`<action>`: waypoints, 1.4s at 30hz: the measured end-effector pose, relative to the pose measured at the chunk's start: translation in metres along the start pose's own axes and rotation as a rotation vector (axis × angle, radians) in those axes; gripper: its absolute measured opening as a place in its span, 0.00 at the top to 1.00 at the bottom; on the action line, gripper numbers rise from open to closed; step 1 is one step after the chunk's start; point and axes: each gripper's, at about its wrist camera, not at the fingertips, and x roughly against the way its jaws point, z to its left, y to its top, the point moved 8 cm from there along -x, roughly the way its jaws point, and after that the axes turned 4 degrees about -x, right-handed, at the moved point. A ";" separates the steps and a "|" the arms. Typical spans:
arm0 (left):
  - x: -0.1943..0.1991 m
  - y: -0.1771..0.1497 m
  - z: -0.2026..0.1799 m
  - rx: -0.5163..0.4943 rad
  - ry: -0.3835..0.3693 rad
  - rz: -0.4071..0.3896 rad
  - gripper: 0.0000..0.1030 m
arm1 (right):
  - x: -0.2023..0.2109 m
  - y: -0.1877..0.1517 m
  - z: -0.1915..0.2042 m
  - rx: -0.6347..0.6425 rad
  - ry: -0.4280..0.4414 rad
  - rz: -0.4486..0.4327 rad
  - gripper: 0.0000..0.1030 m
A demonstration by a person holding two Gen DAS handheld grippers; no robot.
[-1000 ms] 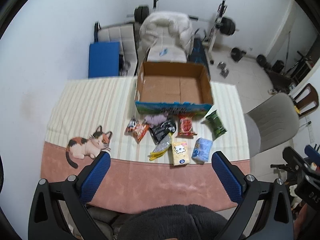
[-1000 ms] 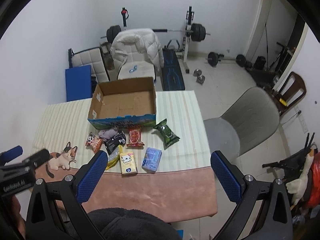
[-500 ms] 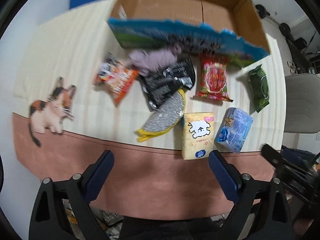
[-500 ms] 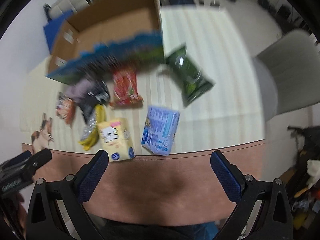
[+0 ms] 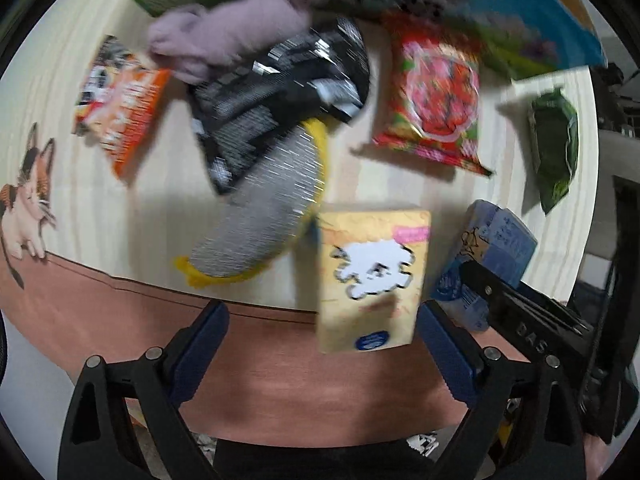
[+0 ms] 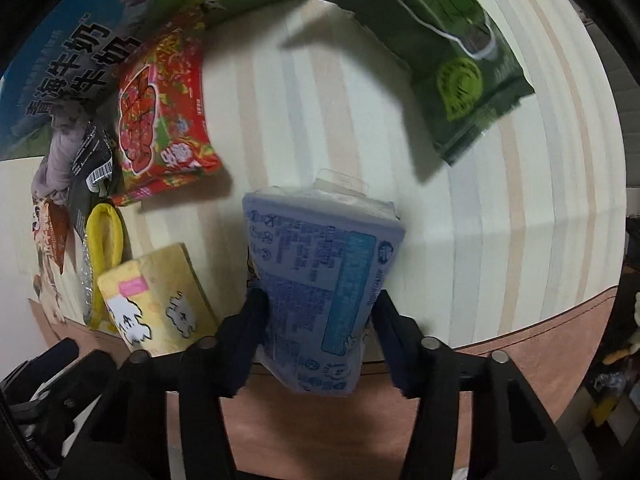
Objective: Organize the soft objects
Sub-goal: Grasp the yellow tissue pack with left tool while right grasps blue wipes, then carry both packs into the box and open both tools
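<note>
Soft packs lie on a striped tablecloth (image 6: 500,184) in front of a cardboard box (image 6: 72,52). My right gripper (image 6: 318,312) has its fingers on both sides of a blue tissue pack (image 6: 320,280), touching it. My left gripper (image 5: 320,328) is open, low over the table edge, with a yellow tissue pack (image 5: 372,280) just ahead between its fingers. A grey and yellow pouch (image 5: 264,208), black bag (image 5: 272,100), orange bag (image 5: 120,108), red bag (image 5: 436,104), green bag (image 5: 554,152) and lilac cloth (image 5: 224,36) lie beyond. The blue pack also shows in the left wrist view (image 5: 496,248).
A cat picture (image 5: 28,196) is printed on the cloth at the left. The pink cloth border (image 5: 280,380) hangs over the near table edge. The right gripper's body (image 5: 528,332) shows at the right of the left wrist view.
Both grippers dropped from high above the table down to the packs. The right gripper's fingers narrowed around the blue tissue pack. The left stayed open.
</note>
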 end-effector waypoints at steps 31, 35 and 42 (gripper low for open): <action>0.192 0.056 -0.022 -0.082 -0.062 -0.375 0.42 | 0.191 0.016 0.042 0.309 0.235 -0.235 0.70; 0.208 0.131 -0.010 -0.075 -0.062 -0.374 0.42 | 0.211 0.082 0.074 0.338 0.169 -0.321 0.70; 0.152 0.238 -0.009 -0.093 -0.080 -0.237 0.42 | 0.163 0.195 0.106 0.350 0.082 -0.212 0.70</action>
